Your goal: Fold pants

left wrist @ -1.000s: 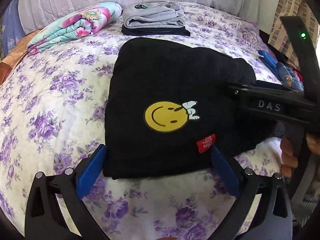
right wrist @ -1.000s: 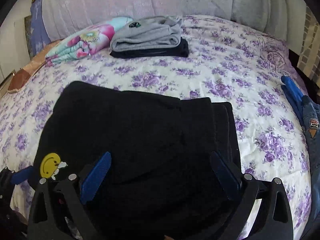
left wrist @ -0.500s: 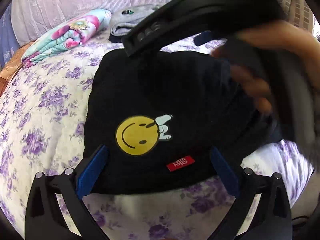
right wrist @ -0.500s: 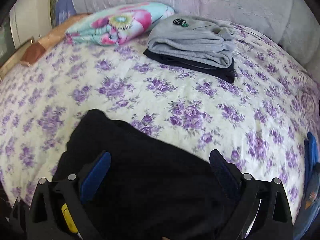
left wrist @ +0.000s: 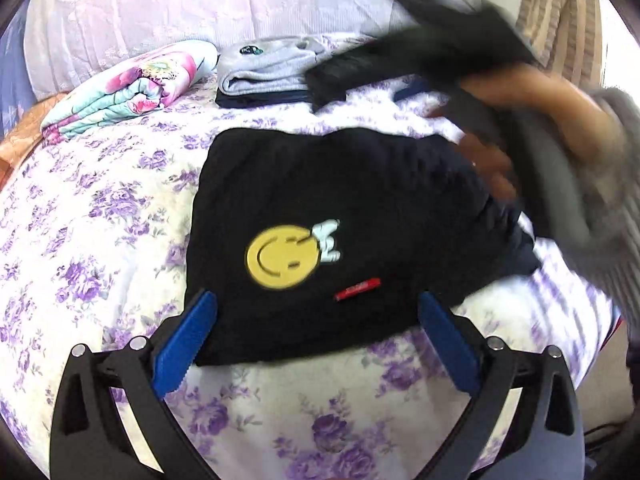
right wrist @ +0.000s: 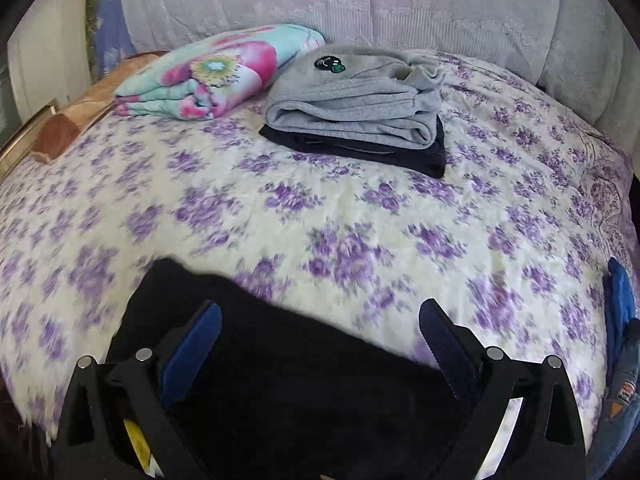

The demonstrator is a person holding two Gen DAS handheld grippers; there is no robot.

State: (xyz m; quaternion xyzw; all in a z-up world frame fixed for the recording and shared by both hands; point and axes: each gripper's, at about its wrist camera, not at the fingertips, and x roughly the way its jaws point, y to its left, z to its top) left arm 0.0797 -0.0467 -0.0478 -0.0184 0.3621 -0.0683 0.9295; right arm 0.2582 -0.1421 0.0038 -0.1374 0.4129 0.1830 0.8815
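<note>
The black pants point(left wrist: 344, 216) lie folded into a thick soft square on the near part of the bed point(left wrist: 100, 216), whose quilted cover is cream with purple flower sprigs. A yellow smiley patch point(left wrist: 282, 256) and a small red tag point(left wrist: 357, 289) show on the top layer. The left tongs point(left wrist: 316, 340) are spread wide with blue ridged pads, straddling the near edge of the pants and pinching nothing. The right tongs point(right wrist: 320, 348) are spread too, over the pants' far edge, gripping nothing; in the left view they are a blurred dark shape in a hand point(left wrist: 532, 100). Far off sit a fleecy grey folded garment point(right wrist: 352, 100) on a dark one point(right wrist: 400, 148), with a flowered rolled blanket point(right wrist: 216, 72) to their left. Blue denim point(right wrist: 620, 360) lies at the right edge.
</note>
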